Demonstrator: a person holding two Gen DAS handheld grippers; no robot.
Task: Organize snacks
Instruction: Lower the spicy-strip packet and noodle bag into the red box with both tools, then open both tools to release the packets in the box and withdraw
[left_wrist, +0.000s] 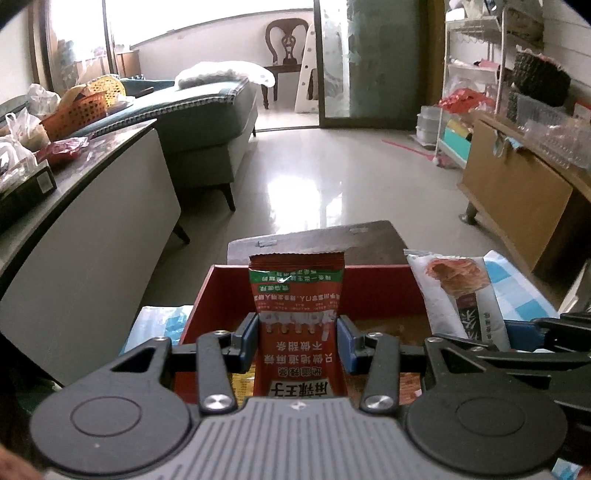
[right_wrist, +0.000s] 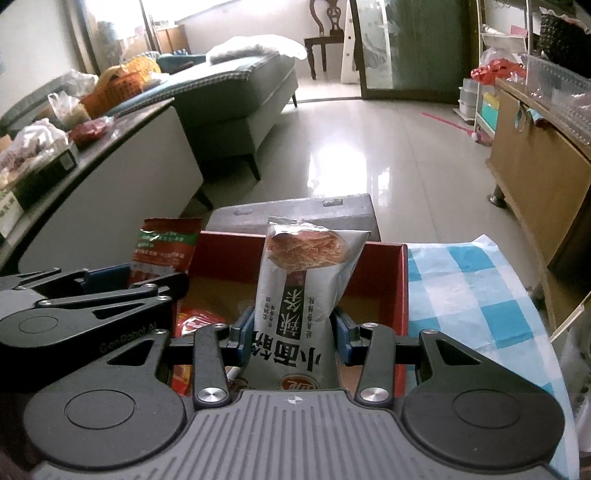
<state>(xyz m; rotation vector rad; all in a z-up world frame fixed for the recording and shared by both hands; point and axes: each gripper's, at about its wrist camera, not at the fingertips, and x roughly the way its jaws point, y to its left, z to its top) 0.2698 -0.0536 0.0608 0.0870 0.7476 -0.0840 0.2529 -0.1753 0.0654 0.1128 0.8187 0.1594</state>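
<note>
The open red cardboard box (right_wrist: 373, 273) has bare floor at 12 o'clock; red snack packets (right_wrist: 192, 325) crowd 9 o'clock.

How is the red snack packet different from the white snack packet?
The red snack packet is red with a green band, gripped by the left gripper; the white snack packet is white, pictures a pastry, looks puffier, and sits in the right gripper. Both stand upright above the red box.
</note>
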